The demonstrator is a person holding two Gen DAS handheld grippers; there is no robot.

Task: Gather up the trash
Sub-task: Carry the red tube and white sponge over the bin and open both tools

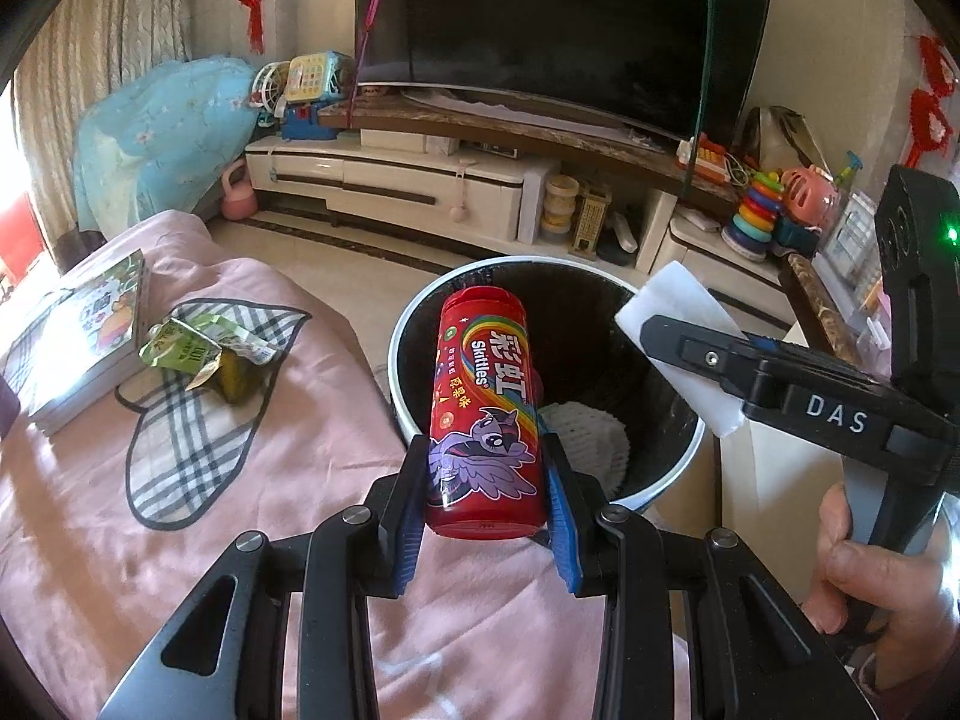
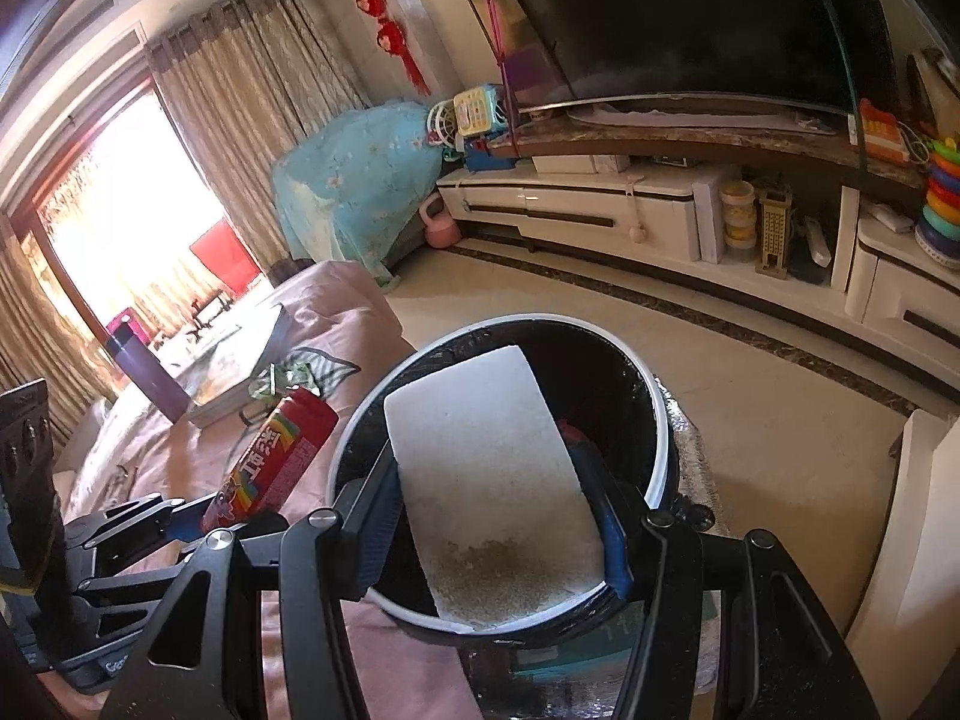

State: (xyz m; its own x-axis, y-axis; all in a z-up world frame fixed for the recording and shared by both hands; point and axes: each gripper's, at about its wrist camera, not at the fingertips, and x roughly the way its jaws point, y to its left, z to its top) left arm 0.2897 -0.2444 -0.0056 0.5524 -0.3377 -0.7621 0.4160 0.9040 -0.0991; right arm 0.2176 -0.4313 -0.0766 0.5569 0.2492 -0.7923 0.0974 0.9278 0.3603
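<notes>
The left tongs (image 1: 487, 474) are closed part-way on a red Skittles tube (image 1: 483, 408), their 2 blue pads pressing its lower sides. The tube stands nearly upright in the grip, lid end away from the camera, held at the near-left rim of the bin (image 1: 690, 450), over the edge of the pink cover (image 1: 150, 570).

The right tongs (image 2: 492, 480) are closed wider on a white sheet (image 2: 486, 462), gripping it by both side edges. The sheet is slightly bowed, its near end speckled brown. It hangs above the mouth of the bin (image 2: 657, 402). In the left view these tongs (image 1: 672, 348) come in from the right, the sheet (image 1: 678, 312) poking out over the bin's right rim, and a hand (image 1: 870, 576) grips the handle.

The bin is round, black inside with a white rim; something pale lies at its bottom. It stands on the floor just beside the cover.

Further left on the cover lie a crumpled green carton (image 1: 204, 354) on a plaid cloth (image 1: 198, 408), and beside them a stack of books (image 1: 78, 336). A purple bottle (image 2: 144, 366) stands near the books in the right view.

Beyond the bin are a white TV stand (image 1: 390, 180) and a dark TV (image 1: 552, 18).
</notes>
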